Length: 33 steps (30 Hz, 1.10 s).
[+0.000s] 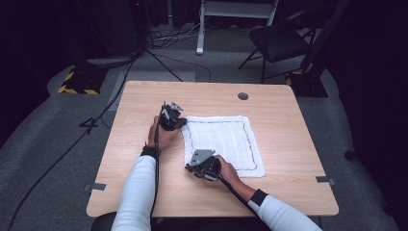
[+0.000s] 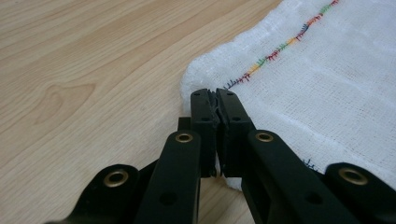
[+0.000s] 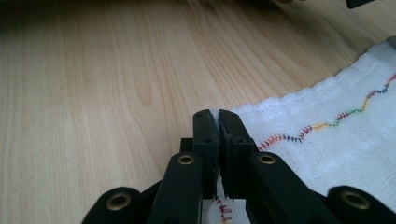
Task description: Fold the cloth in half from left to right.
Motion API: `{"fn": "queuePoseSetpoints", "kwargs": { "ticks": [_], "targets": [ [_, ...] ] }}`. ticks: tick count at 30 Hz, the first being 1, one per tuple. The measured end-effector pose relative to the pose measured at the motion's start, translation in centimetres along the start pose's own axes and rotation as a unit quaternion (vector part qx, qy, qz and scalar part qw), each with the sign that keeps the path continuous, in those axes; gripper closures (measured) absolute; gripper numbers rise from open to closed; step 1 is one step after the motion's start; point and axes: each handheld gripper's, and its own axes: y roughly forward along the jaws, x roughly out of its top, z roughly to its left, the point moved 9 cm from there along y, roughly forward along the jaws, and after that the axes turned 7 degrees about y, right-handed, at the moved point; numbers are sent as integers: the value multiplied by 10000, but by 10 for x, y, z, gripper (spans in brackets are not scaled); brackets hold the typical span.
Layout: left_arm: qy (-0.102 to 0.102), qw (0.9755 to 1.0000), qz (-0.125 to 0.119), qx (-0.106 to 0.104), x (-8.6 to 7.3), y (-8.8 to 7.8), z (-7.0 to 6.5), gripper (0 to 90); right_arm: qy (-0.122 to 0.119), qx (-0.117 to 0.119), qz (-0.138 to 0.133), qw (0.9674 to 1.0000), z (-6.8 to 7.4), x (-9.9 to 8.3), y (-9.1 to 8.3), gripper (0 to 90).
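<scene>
A white cloth (image 1: 222,140) with a rainbow-stitched border lies flat on the wooden table (image 1: 144,101). My left gripper (image 1: 179,122) is at its far left corner. In the left gripper view the jaws are pinched together on the cloth (image 2: 303,88) edge, gripper (image 2: 215,94) shut. My right gripper (image 1: 190,167) is at the cloth's near left corner. In the right gripper view its jaws (image 3: 215,113) are closed with a sliver of cloth (image 3: 327,140) between them.
A round cable hole (image 1: 243,96) is set near the table's far edge. Behind the table stand a black chair (image 1: 279,41), a white frame (image 1: 231,14) and cables on grey carpet. Bare wood lies left of the cloth.
</scene>
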Motion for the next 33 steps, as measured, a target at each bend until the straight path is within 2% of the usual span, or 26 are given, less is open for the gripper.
{"fn": "queuePoseSetpoints", "kwargs": {
  "ticks": [10, 12, 15, 20, 22, 25, 26, 27, 28, 31, 32, 33],
  "targets": [
    [-23, 9998, -156, 95, -5, -25, 13, 869, 9, 69, -194, 9998, 7, 23, 0, 863],
    [-80, 9995, -263, 149, -3, -33, 15, 869, 4, 45, -239, 9997, 5, 27, -3, 863],
    [-11, 9994, -301, 168, 1, -37, 15, 869, 39, 19, -279, 9996, 4, 29, -6, 863],
    [69, 9989, -436, 145, 17, -39, 8, 869, 132, 36, -413, 9991, 0, 33, -21, 863],
    [127, 9988, -442, 153, 24, -37, 3, 870, 211, -17, -496, 9985, -7, 32, -34, 863],
    [180, 9982, -571, 47, 42, -33, -8, 870, 345, -40, -591, 9976, -16, 29, -49, 863],
    [180, 9982, -571, 47, 42, -33, -8, 870, 345, -40, -591, 9976, -16, 29, -49, 863],
    [164, 9980, -604, 16, 46, -32, -11, 870, 420, -47, -613, 9972, -19, 27, -54, 863],
    [251, 9979, -595, 12, 54, -28, -17, 870, 468, -115, -650, 9967, -25, 23, -63, 864],
    [294, 9978, -596, -23, 61, -24, -24, 870, 514, -160, -685, 9962, -30, 18, -72, 864],
    [339, 9977, -590, -31, 65, -21, -28, 870, 589, -210, -743, 9953, -36, 12, -81, 864],
    [369, 9976, -584, -46, 68, -19, -30, 870, 589, -210, -743, 9953, -36, 12, -81, 864]
  ]
}}
